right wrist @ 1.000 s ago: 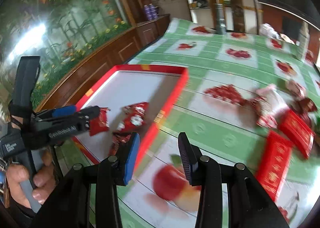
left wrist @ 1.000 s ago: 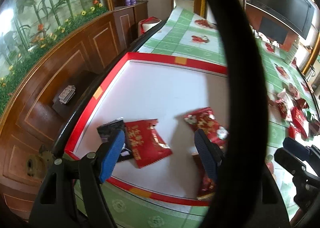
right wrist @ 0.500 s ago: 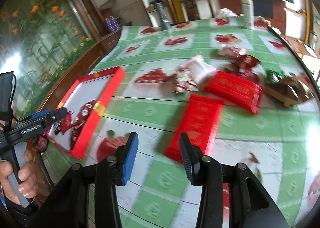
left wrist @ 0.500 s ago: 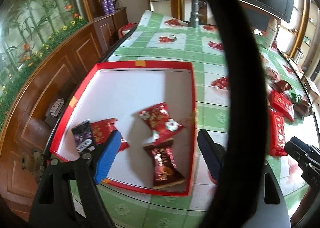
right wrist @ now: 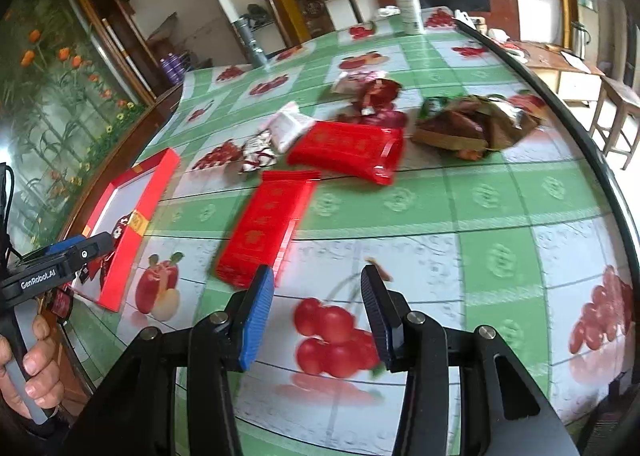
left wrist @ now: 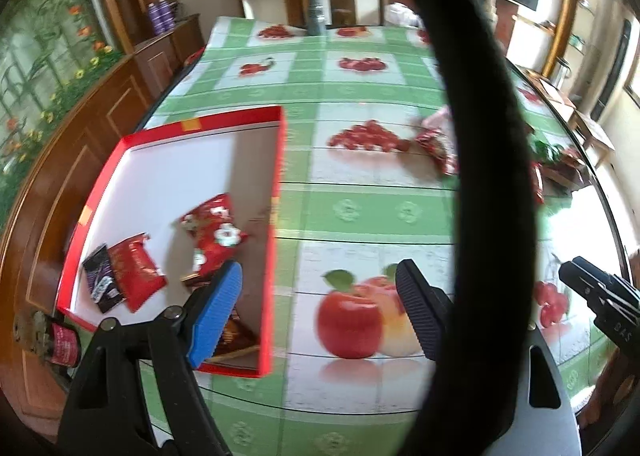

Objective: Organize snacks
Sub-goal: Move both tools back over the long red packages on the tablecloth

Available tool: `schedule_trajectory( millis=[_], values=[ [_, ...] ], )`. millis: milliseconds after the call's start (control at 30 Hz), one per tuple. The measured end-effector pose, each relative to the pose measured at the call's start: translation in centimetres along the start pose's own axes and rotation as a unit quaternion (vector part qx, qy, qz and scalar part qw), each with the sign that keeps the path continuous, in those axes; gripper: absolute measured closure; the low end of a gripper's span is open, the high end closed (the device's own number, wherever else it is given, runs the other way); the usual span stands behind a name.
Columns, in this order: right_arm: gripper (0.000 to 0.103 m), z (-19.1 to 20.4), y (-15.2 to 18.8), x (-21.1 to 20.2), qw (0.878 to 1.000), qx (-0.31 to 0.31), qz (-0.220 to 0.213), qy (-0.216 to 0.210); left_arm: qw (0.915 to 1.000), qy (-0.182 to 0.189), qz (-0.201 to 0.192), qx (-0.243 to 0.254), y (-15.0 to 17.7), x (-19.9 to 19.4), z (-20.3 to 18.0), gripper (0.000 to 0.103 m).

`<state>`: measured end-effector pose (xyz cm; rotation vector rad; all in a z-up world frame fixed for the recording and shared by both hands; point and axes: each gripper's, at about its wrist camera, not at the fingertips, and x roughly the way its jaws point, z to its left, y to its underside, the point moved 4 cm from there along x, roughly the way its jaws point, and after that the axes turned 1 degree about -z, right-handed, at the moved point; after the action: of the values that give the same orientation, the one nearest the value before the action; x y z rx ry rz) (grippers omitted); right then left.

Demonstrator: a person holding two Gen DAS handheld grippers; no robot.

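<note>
The right gripper [right wrist: 316,312] hangs over the printed cherries of the green-checked tablecloth [right wrist: 500,216], its jaws part open with nothing between them. Just beyond its blue pad lies a long red packet [right wrist: 266,228], its long axis running away from the camera and leaning right; the gold print on it is too blurred to read. Past its far end a second red packet [right wrist: 348,150] lies crosswise, with a silver-and-red wrapper [right wrist: 258,152] and a white pack [right wrist: 290,126] beside it and a heap of brown and red wrappers [right wrist: 468,124] further right. At the left edge a hand [right wrist: 34,368] holds the left gripper [left wrist: 318,310], marked "GenRobot.AI", its jaws wide and empty over the printed apples. Next to it stands the red box [left wrist: 276,192] holding a flowered red packet [left wrist: 212,232], a plain red packet [left wrist: 136,276] and a small dark packet [left wrist: 100,278].
</note>
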<state>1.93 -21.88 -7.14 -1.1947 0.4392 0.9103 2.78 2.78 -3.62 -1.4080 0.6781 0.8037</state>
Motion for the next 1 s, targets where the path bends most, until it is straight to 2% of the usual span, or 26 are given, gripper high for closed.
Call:
schedule_trajectory(
  millis=[400,667,800,1000],
  values=[
    [0.056,-2.9,0.2,-0.9,1.000,0.030,-0.005,-0.002,0.9992,0.025,0.017,0.027,0.1,0.2,-4.2,0.023],
    [0.054,-3.9,-0.2,-1.4,0.999,0.034,-0.011,-0.005,0.9965,0.064,0.027,0.045,-0.4,0.9,-7.9,0.023],
    [0.054,-4.6,-0.2,-2.0,0.999,0.039,-0.017,-0.002,0.9923,0.099,0.031,0.068,-1.0,2.2,-11.3,0.023],
    [0.054,-5.3,-0.4,-2.2,0.999,0.043,-0.020,0.003,0.9876,0.117,0.063,0.084,-1.5,5.4,-14.7,0.023]
  ],
)
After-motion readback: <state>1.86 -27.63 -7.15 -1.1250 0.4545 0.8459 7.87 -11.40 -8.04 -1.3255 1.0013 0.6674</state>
